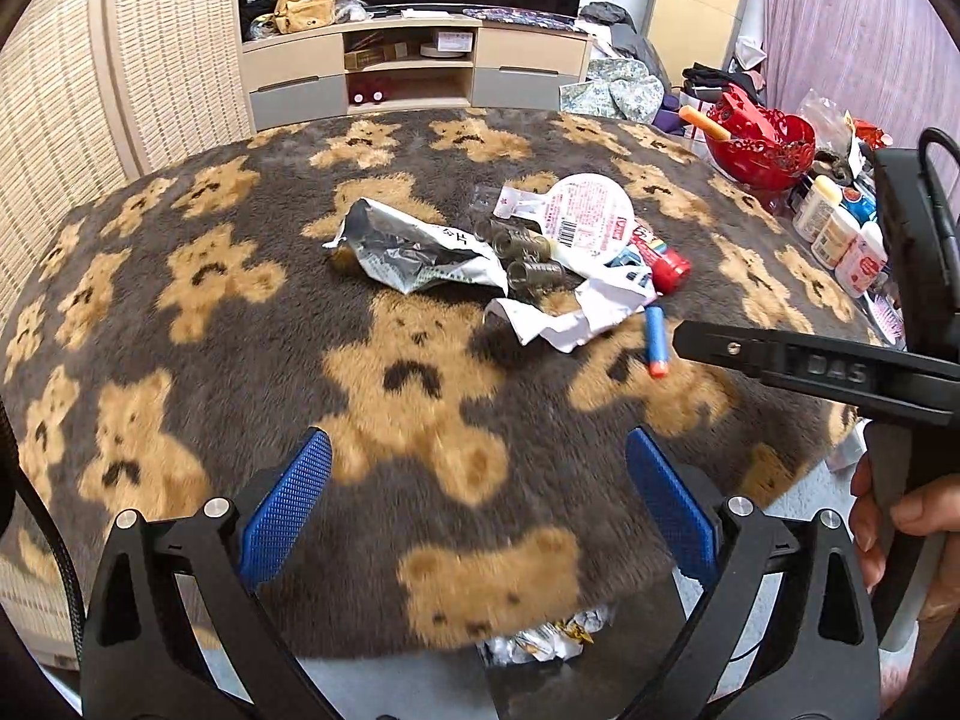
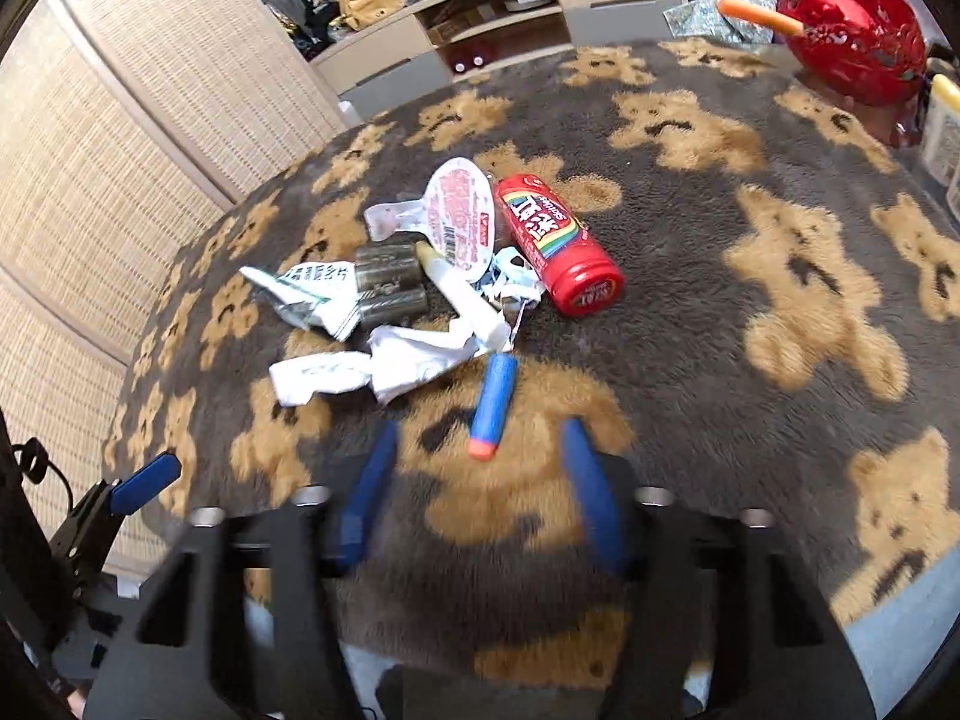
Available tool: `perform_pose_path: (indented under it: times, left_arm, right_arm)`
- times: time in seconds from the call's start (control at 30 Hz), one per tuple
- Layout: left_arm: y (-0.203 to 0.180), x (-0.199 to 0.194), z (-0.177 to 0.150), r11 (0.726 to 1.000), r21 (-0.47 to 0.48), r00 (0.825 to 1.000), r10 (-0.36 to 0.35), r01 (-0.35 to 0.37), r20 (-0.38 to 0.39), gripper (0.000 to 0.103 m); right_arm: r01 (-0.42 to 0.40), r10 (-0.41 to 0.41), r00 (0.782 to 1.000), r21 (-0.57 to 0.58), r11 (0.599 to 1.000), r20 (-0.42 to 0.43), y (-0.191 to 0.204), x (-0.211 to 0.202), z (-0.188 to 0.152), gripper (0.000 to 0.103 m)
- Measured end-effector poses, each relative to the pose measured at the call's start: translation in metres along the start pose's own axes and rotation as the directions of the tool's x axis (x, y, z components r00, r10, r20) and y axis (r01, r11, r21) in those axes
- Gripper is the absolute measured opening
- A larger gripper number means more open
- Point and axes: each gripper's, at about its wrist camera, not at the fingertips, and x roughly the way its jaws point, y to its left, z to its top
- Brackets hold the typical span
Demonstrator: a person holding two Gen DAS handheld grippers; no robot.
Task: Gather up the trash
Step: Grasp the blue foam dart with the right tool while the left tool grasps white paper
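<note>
A pile of trash lies on the bear-patterned cloth (image 1: pixel 180 324): a silver wrapper (image 1: pixel 414 252), crumpled white paper (image 1: pixel 576 315), a round foil lid (image 1: pixel 591 216), clear ribbed cups (image 1: pixel 528 255), a red candy tube (image 2: pixel 558 243) and a blue foam dart (image 2: pixel 493 405). My left gripper (image 1: pixel 480 501) is open and empty, near the table's front edge, well short of the pile. My right gripper (image 2: pixel 480 480) is open and empty, just short of the dart's orange tip. It shows in the left wrist view (image 1: pixel 810 369) at the right.
A red bowl (image 1: pixel 762 147) and several small jars (image 1: pixel 840 234) stand at the table's right edge. A bag with foil trash (image 1: pixel 540 639) sits below the front edge. A TV cabinet (image 1: pixel 414 69) stands behind; a woven screen (image 1: pixel 72 120) is at the left.
</note>
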Motion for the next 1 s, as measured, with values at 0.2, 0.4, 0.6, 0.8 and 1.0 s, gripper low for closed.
perform_pose_path:
  times: [0.2, 0.4, 0.6, 0.8, 1.0]
  left_arm:
    - [0.004, 0.017, 0.009, 1.000, 0.015, 1.000, -0.006, 0.006, -0.009, 0.093]
    - [0.005, 0.034, 0.019, 1.000, 0.015, 1.000, -0.026, 0.026, -0.016, 0.088]
    - [0.003, 0.045, 0.033, 0.998, 0.002, 0.998, -0.056, 0.056, -0.001, 0.085]
    - [-0.009, 0.065, 0.047, 0.995, -0.004, 0.995, -0.097, 0.097, -0.018, 0.067]
    - [-0.016, 0.076, 0.046, 0.993, -0.004, 0.992, -0.121, 0.121, -0.044, 0.021]
  right_arm:
    - [0.014, -0.014, 1.000, -0.038, 0.999, -0.012, 0.010, 0.016, 0.008, 0.039]
    - [0.084, -0.088, 0.995, -0.067, 0.994, -0.048, 0.008, 0.035, 0.007, 0.032]
    - [0.133, -0.135, 0.991, -0.047, 0.990, -0.027, -0.014, 0.027, 0.011, 0.014]
    - [0.149, -0.149, 0.989, -0.016, 0.989, -0.005, -0.041, 0.012, 0.015, 0.013]
    - [0.144, -0.144, 0.990, -0.014, 0.989, 0.001, -0.049, 0.006, 0.017, 0.013]
